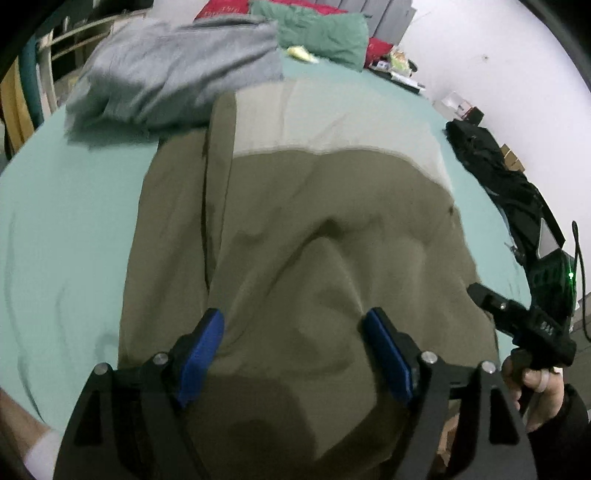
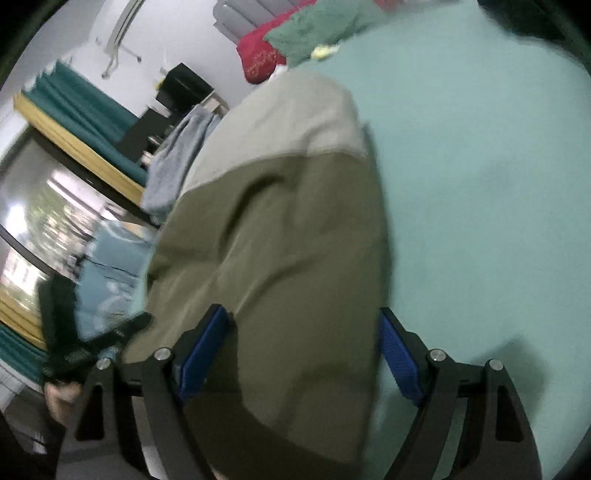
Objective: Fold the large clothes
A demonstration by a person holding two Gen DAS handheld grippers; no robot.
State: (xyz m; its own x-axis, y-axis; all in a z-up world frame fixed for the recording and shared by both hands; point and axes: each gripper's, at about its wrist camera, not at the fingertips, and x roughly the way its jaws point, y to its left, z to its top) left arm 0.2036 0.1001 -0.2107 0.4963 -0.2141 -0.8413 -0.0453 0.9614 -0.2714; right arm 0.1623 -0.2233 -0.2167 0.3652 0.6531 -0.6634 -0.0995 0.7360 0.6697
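An olive-green garment with a pale grey upper panel lies spread on the mint-green bed sheet. My left gripper is open, its blue-padded fingers wide apart just above the garment's near part. The right gripper shows at the right edge of the left wrist view, held in a hand. In the right wrist view the same garment runs up the middle. My right gripper is open above the garment's right edge, empty. The left gripper's black body shows at lower left.
A grey folded garment lies on the bed beyond the olive one. Green and red pillows sit at the head of the bed. A black bag or cloth lies at the bed's right edge. A window and teal curtains stand at left.
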